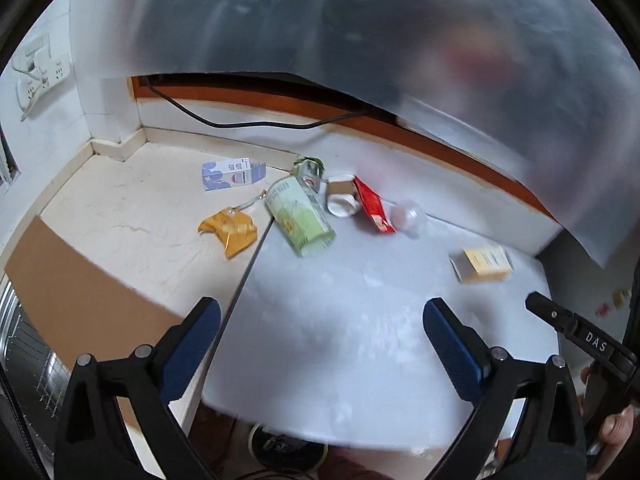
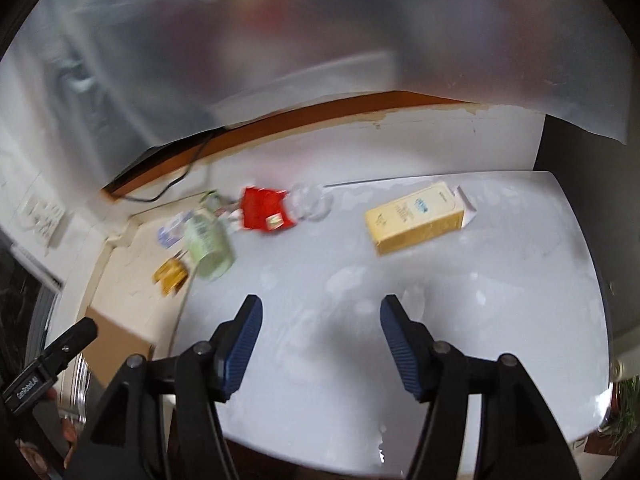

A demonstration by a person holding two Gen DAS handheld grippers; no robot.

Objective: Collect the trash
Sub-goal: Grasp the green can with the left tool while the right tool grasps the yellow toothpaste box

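Trash lies on a white table (image 1: pixel 360 320) and the cream counter (image 1: pixel 132 216) beside it. I see a green paper cup (image 1: pixel 300 218) (image 2: pixel 208 248) on its side, a yellow wrapper (image 1: pixel 230 230) (image 2: pixel 172 274), a blue-white carton (image 1: pixel 232 174), a red packet (image 1: pixel 374 206) (image 2: pixel 266 210), a white tape roll (image 1: pixel 342 200), a clear plastic cup (image 1: pixel 408 216) (image 2: pixel 310 202) and a yellow box (image 1: pixel 482 264) (image 2: pixel 418 220). My left gripper (image 1: pixel 320 320) is open and empty above the table. My right gripper (image 2: pixel 320 314) is open and empty, short of the yellow box.
A translucent plastic sheet (image 1: pixel 360 32) (image 2: pixel 280 40) hangs across the top of both views. A cardboard sheet (image 1: pixel 80 292) lies on the counter's left. A black cable (image 1: pixel 240 120) runs along the back wall. A socket strip (image 1: pixel 40 72) is on the left wall.
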